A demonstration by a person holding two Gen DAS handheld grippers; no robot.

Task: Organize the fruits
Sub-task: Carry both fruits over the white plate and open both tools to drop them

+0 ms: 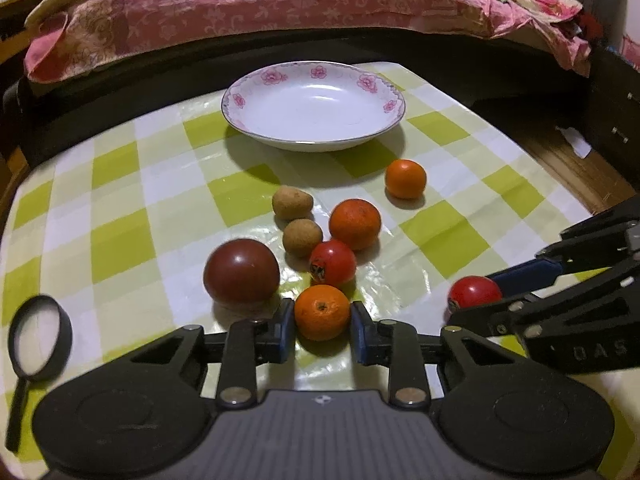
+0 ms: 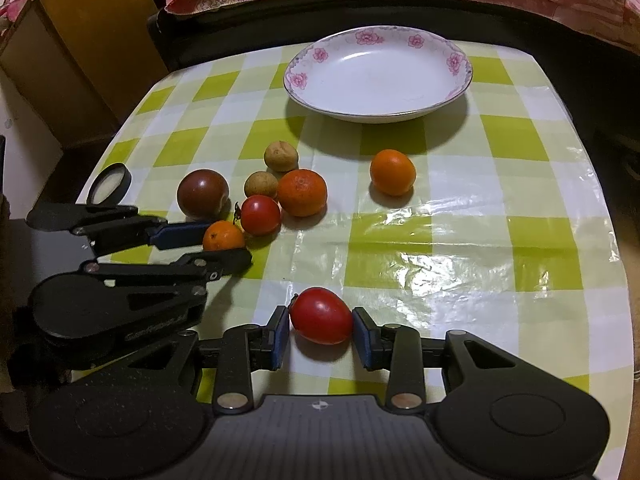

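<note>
Sitting on the green-checked tablecloth (image 1: 120, 240), a small orange (image 1: 322, 312) is pinched between the blue pads of the left gripper (image 1: 322, 330), whose jaws are nearly closed on it. Near it, on the side away from the white flowered plate (image 1: 256, 80), a red tomato (image 2: 321, 315) is clamped in the right gripper (image 2: 321, 338). Between the small orange and the plate lie a dark tomato (image 1: 241, 271), another red tomato (image 1: 333, 262), two brown fruits (image 1: 302, 237) and two more oranges (image 1: 354, 223).
</note>
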